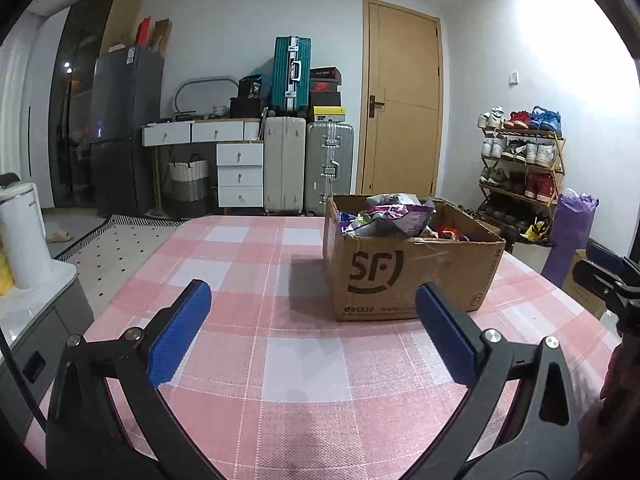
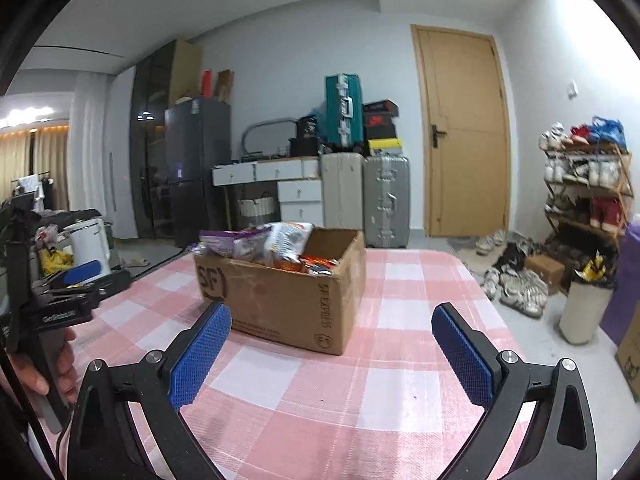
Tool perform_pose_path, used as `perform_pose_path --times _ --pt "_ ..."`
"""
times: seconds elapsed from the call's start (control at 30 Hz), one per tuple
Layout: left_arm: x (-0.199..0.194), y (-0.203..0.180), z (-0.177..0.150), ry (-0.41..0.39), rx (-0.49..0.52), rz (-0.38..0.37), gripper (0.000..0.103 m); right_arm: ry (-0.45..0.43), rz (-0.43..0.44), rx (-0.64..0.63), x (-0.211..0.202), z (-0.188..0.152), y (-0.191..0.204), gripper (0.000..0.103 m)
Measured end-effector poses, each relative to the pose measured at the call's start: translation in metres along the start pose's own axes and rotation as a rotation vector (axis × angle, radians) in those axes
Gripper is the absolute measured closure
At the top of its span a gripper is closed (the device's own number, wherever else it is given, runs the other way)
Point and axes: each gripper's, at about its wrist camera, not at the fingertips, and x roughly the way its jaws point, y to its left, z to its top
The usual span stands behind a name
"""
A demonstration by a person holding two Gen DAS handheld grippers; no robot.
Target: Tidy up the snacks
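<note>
Both grippers hung above the desk (image 1: 280,360) w/ fingers spread wide and nothing held: left gripper (image 1: 312,328) short of the cardboard box (image 1: 412,276), right gripper (image 2: 332,344) likewise, box (image 2: 280,300) just ahead and slightly left. Snacks were all in that box, heaped above the rim: purple bags (image 1: 396,216) on top in the left view, purple and white bags (image 2: 256,240) plus orange packets (image 2: 316,266) lower down in the right view. No snack lay on the pink check cloth. Risks, as I judged them: the pile sat higher than the box walls, so pulling one bag from underneath could've tipped the top ones over the side and onto the desk or floor. Bags looked slick and puffy, so a pinch on the bulge might've slipped or crushed what's inside; a seam or corner seemed safer. Box was light cardboard on smooth cloth, so a sideways tug prob. would've dragged it or rucked the cloth. Both grippers aimed at the same box, so reaching in together risked a clash over the opening. Far desk edge wasn't far behind the box.
</note>
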Motion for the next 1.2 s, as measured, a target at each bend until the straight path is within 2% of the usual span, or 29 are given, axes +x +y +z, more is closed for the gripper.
perform_pose_path --times 0.13,1.2 --pt "0.0024 -0.0089 -0.0004 -0.004 0.039 0.000 0.001 0.021 -0.006 -0.028 0.0056 -0.0013 0.0035 0.001" --pt "-0.0023 -0.0066 -0.0005 -0.004 0.036 0.003 0.001 0.024 0.006 -0.039 0.0092 -0.0058 0.0039 0.001"
